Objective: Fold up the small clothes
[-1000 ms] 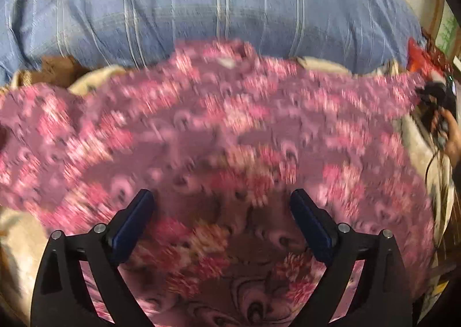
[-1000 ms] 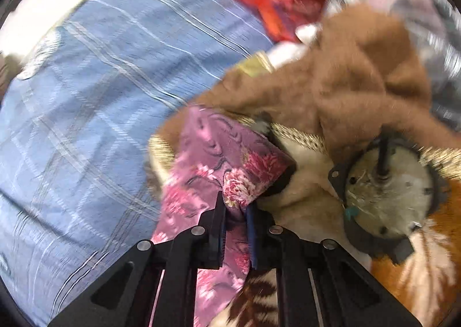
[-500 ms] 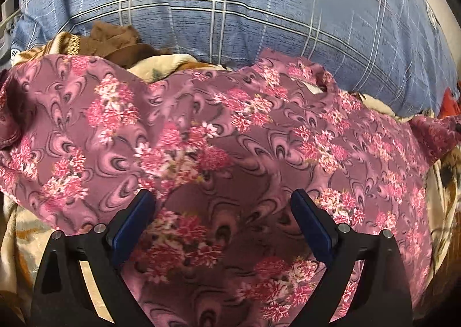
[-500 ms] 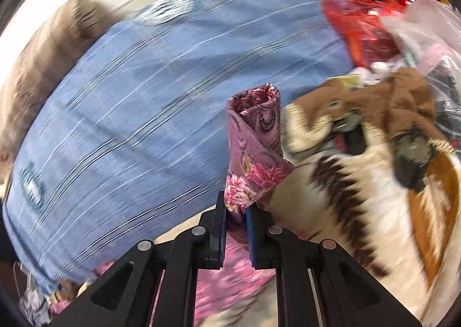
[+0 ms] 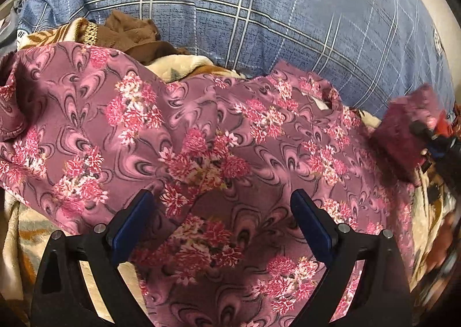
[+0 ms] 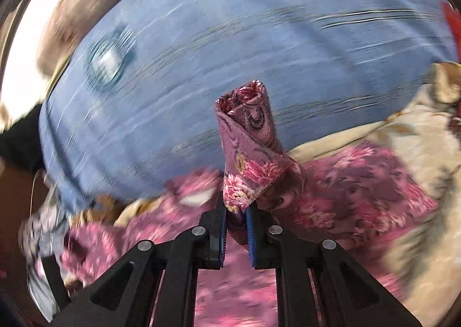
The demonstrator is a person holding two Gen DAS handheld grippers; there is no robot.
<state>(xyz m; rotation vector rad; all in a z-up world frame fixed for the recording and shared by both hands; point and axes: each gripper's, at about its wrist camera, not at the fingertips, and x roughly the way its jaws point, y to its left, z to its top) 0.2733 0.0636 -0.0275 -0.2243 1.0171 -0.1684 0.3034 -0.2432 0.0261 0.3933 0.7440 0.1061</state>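
A mauve garment with pink flower print [image 5: 201, 137] lies spread over a blanket. My left gripper [image 5: 222, 214] is open and hovers just above its middle, holding nothing. My right gripper [image 6: 234, 212] is shut on a sleeve end of the same garment [image 6: 250, 142], which sticks up in a rolled fold above the jaws. In the left wrist view the right gripper [image 5: 432, 137] shows at the far right, holding the lifted sleeve [image 5: 403, 137] above the garment's right side.
A big blue checked cushion [image 5: 259, 10] fills the back. A cream and brown patterned blanket [image 6: 389, 140] lies under the garment. A brown cloth [image 5: 129, 36] sits at the back left.
My right gripper has swung the held sleeve left, over the garment's body. The left wrist view has shifted left a little; the left gripper stays open.
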